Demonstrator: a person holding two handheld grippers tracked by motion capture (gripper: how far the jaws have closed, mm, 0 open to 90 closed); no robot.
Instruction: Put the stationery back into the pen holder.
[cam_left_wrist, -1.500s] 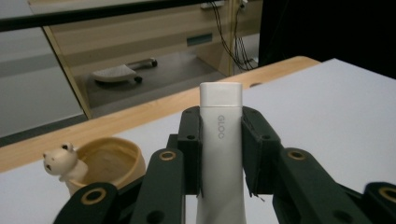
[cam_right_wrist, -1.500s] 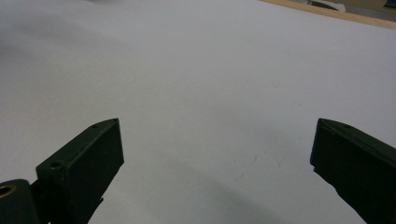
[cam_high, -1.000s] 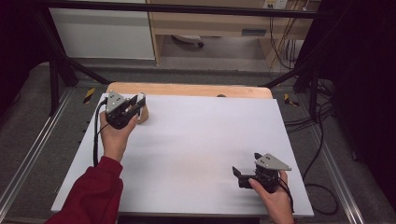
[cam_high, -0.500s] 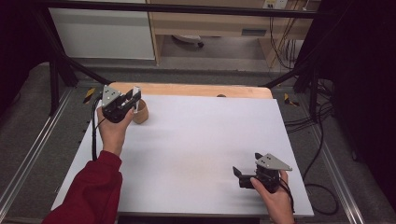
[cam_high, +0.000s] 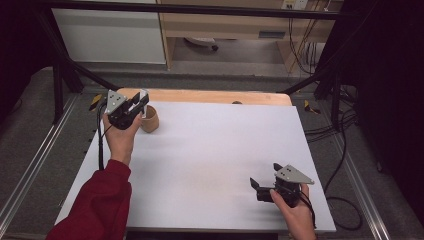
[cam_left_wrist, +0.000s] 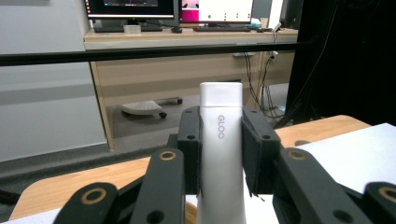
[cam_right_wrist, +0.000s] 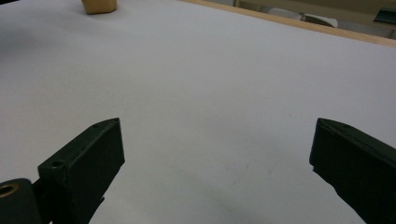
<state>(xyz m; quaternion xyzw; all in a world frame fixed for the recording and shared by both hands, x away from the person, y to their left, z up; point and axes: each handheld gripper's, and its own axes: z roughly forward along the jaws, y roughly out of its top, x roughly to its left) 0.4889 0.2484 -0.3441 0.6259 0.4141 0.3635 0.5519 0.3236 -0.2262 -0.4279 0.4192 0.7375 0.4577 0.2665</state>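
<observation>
The left tongs (cam_high: 134, 106) pinch a white glue stick (cam_left_wrist: 220, 154), marked GLOO, squarely between both jaws, and over the last second they have risen and travelled from just above the worktop (cam_high: 210, 165) toward its far left corner, so that they now hang beside and slightly above the tan cup (cam_high: 149, 119), which stands immediately to their right. The stick points forward, out past the jaw tips toward the worktop's wooden far edge. This shift suggests the carry is nearly over and that lowering the stick into the cup is the step at hand, though the stick must first tip downward over the cup's mouth. Well apart, toward the near right corner, the right tongs (cam_high: 256, 189) have not moved: they rest low over the worktop with jaws spread wide and nothing between them.
</observation>
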